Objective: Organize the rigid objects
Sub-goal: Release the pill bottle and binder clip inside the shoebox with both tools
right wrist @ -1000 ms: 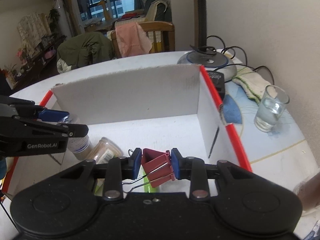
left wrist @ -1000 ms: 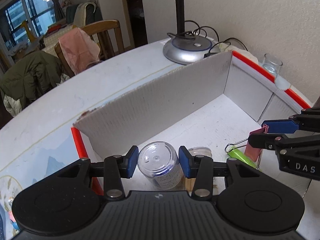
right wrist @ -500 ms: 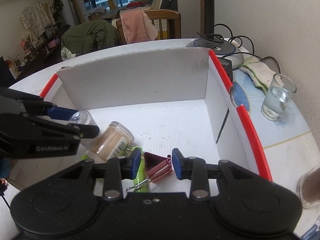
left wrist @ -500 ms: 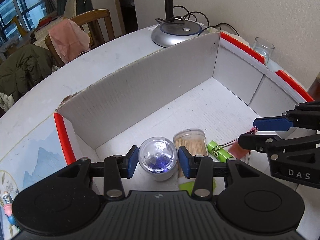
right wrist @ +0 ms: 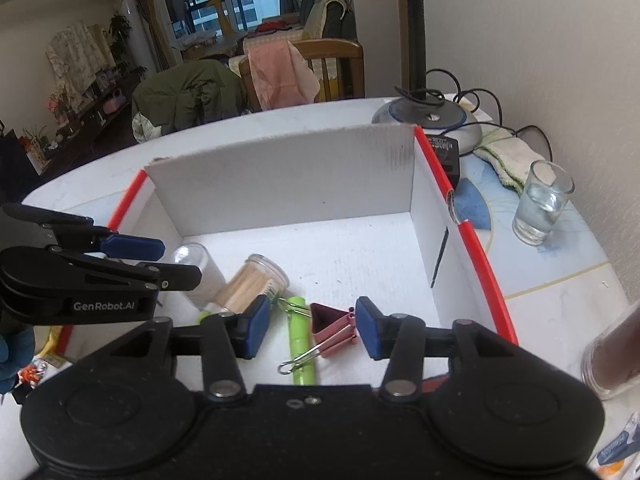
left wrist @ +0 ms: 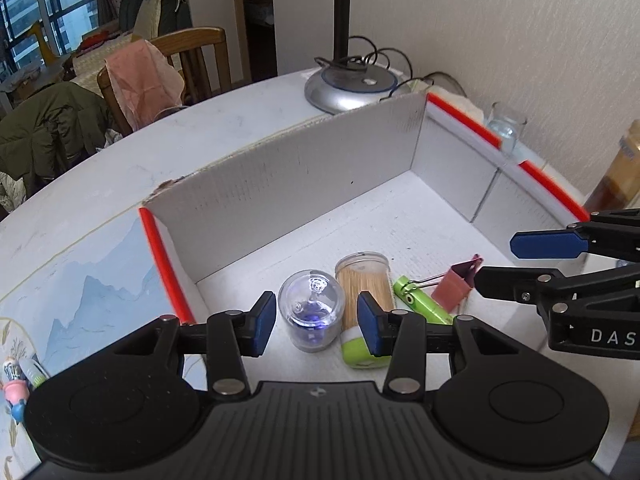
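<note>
Moved: my right tongs point(right wrist: 308, 326) have just been spreading, and the pink binder clip point(right wrist: 333, 330) they pinched a second ago now lies loose between the blue pads on the floor of the white box point(right wrist: 280, 188).
Left tongs point(left wrist: 316, 322): pulled back from the clear plastic jar point(left wrist: 312, 312); pads stand clear of it on both sides, gripping nothing.
Clear plastic jar: upright near the box's front left corner.
Toothpick jar point(left wrist: 362, 284): on its side, just beside the clear jar, green lid toward me.
Green tube point(right wrist: 301, 340): lying flat, touching the clip's wire handles.
Water glass point(right wrist: 542, 204): on the surface outside the box, right side.
</note>
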A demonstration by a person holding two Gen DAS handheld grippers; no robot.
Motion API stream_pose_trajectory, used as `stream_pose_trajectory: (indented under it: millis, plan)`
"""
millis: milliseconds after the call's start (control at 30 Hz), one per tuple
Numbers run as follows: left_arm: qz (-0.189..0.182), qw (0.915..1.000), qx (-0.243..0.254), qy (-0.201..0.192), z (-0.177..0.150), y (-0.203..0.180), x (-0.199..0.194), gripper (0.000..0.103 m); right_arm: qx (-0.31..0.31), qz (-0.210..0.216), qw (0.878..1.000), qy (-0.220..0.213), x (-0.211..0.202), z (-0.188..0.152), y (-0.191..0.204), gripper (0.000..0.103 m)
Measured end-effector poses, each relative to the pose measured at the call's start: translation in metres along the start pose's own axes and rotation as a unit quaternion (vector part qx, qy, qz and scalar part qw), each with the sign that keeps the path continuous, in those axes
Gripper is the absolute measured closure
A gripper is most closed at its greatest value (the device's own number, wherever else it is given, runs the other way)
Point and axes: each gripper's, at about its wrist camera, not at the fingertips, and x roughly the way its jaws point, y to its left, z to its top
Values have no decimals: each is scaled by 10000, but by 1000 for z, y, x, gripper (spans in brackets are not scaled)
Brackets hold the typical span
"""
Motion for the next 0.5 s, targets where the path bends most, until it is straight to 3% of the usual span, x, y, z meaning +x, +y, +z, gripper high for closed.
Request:
stream_pose_trajectory:
  millis: [400,500]
  plan:
    - [-111,9986,-80,-515,-17,10,-58,57,-81,86,9995,-285,-29,0,30,44]
    - [-138,9976,-114,-665,-23,16,-75,44,-67,133,9991,-397,-38,-1,40,40]
